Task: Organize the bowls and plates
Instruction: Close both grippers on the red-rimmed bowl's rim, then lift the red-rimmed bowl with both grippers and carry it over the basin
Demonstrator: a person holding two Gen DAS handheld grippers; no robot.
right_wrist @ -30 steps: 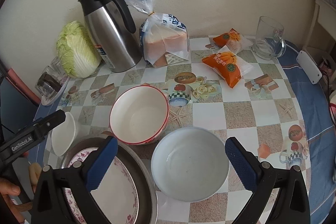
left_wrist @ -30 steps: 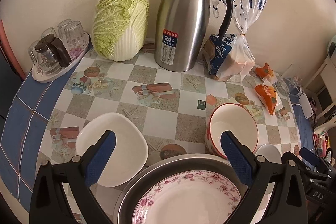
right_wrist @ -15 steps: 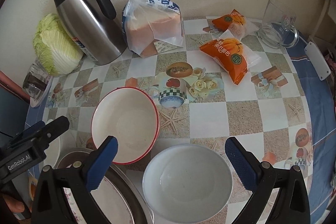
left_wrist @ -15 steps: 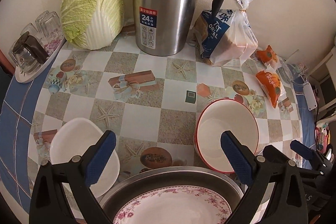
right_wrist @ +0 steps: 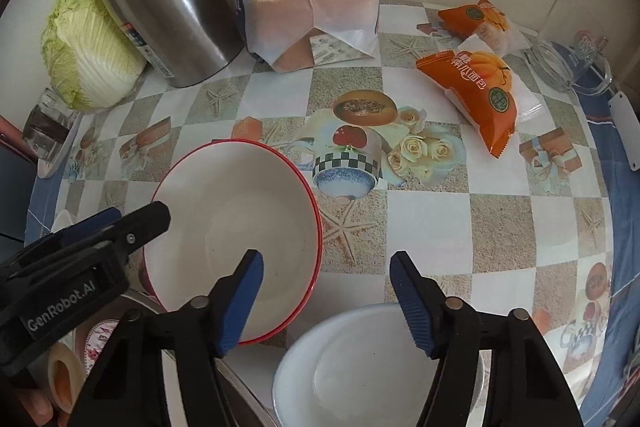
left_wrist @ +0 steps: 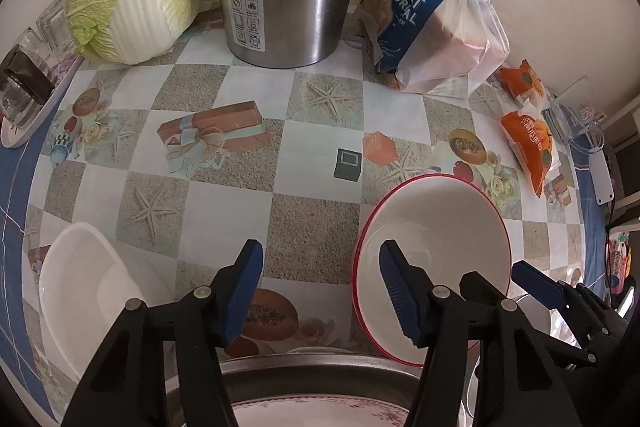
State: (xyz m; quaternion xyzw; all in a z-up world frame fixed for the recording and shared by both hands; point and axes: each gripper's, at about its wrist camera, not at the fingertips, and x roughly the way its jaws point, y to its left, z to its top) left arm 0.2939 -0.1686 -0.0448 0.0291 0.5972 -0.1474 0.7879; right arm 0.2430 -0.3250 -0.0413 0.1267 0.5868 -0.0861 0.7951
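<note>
Red-rimmed bowl (left_wrist: 436,251) and white bowl (right_wrist: 372,367) are shown mouth-up on the checked tabletop (left_wrist: 224,227) by a wall; left tongs (left_wrist: 320,291) and right tongs (right_wrist: 326,301), just narrowed, are seen spread, pinching nothing.

Left gripper (left_wrist: 322,289): pointed steeply down, jaws part-open, just been closing, nothing between; right pad over red-rimmed bowl (left_wrist: 434,259). Right gripper (right_wrist: 326,301): likewise, left pad over same bowl.

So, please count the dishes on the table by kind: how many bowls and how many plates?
Bowls: 2, a red-rimmed bowl and a pale blue bowl.
Plates: 2, a white plate and a floral plate in a metal basin.
Total: 4 dishes.
</note>
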